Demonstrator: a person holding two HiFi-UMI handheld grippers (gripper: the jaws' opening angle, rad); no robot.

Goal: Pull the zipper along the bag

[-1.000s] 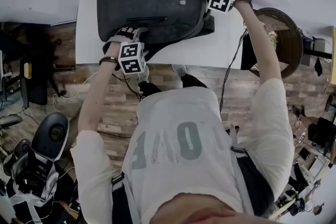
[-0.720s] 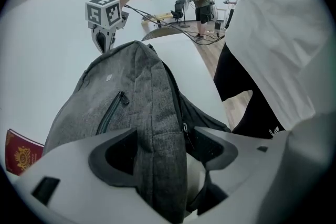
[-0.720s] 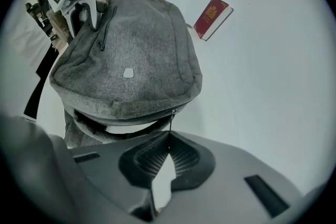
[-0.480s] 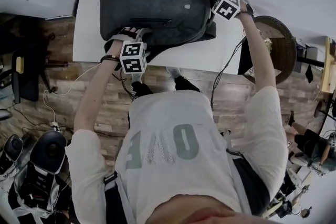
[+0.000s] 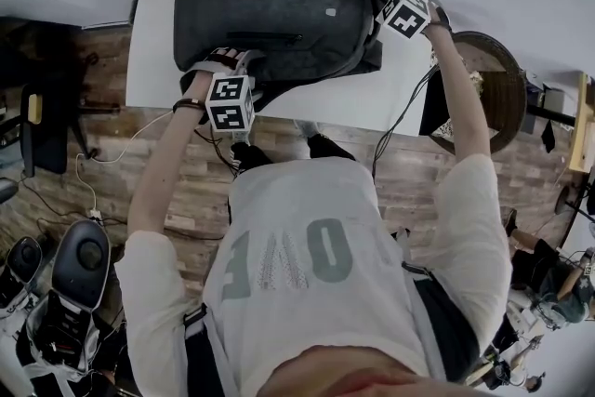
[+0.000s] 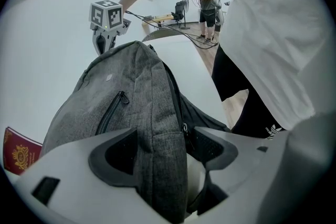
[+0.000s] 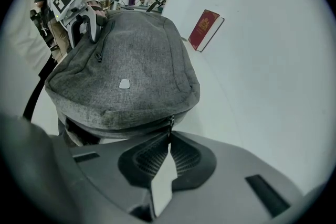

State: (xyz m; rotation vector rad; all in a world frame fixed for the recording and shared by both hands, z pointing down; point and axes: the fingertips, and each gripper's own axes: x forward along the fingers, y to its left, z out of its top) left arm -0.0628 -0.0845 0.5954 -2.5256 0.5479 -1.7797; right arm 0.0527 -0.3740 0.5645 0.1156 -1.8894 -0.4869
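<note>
Both of my arms are stretched out in front of me over the white table (image 5: 395,84). The grey backpack (image 5: 270,5) lies flat on it, reaching from the far edge most of the way to the near edge.

My left arm (image 5: 163,172) runs nearly straight to the near edge. Its wrist is bent so the left gripper (image 6: 163,152) points steeply down onto the bag's near side. Its jaws stand wide and clamp a thick ridge of the backpack's fabric between the pads.

My right arm (image 5: 465,98) reaches further, past the near edge to the bag's right end. There the right gripper (image 7: 168,139) also tilts steeply down. Its jaws are pinched together on the zipper pull (image 7: 170,123), just under the bag's curved rim.

A red booklet (image 7: 207,29) lies on the table beside the bag, apart from it.
</note>
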